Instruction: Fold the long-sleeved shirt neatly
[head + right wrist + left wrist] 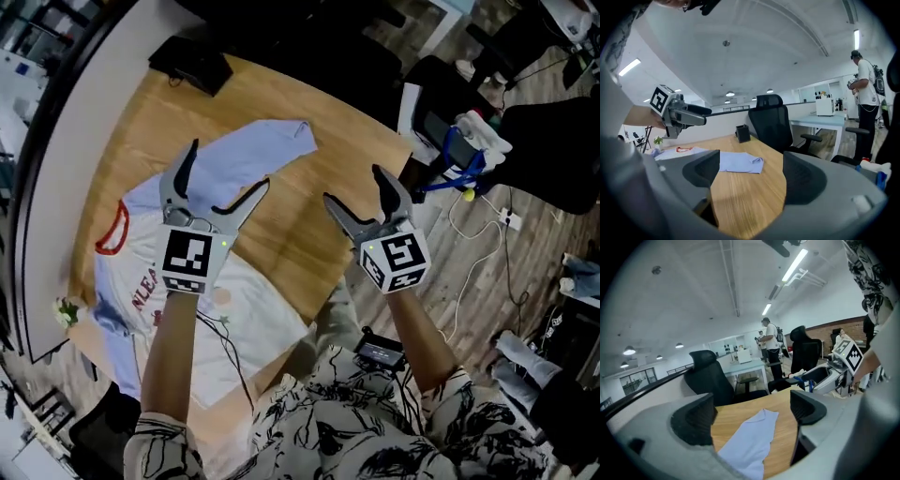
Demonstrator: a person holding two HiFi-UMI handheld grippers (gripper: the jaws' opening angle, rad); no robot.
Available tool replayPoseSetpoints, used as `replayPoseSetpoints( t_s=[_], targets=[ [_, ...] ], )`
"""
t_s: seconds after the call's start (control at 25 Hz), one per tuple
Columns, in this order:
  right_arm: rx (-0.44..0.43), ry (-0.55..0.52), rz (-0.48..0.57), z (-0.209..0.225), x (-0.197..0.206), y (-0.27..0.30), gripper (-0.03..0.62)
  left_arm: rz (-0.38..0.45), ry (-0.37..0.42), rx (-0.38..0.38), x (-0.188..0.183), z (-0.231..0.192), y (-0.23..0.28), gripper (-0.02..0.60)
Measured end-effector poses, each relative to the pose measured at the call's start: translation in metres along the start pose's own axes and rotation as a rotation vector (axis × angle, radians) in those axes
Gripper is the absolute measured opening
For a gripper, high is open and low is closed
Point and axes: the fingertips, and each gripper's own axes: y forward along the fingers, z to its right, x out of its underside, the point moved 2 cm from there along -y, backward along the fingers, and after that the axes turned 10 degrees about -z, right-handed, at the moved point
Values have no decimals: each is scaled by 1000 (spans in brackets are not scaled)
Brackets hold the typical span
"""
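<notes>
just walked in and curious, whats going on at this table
A person holds a gripper in each hand above a wooden table. A white long-sleeved shirt with light blue sleeves and a red collar lies spread flat on it, with one sleeve stretched out to the side. The left gripper and the right gripper both hover open and empty, touching nothing. No fold is visible yet.

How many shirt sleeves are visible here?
2: the far sleeve lies stretched out across the table; the near sleeve lies at its left edge, part possibly hidden.
</notes>
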Motion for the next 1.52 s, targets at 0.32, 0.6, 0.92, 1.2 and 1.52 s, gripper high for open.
replayPoseSetpoints(
  t_s=[0.32,0.6,0.92,1.2,1.52],
  targets=[
    [-30,17,-232,18,38,104,392,-199,39,237,48,13,158,497],
    [-50,-33,-421,27,60,157,275,-352,78,424,90,25,221,344],
    [-44,-70,-529,31,63,175,110,-431,142,459,105,34,237,173],
    [-48,-99,-551,32,66,177,34,-427,102,439,93,24,238,18],
    [11,-136,-434,61,6,153,31,-314,60,339,18,-17,220,18]
  ],
)
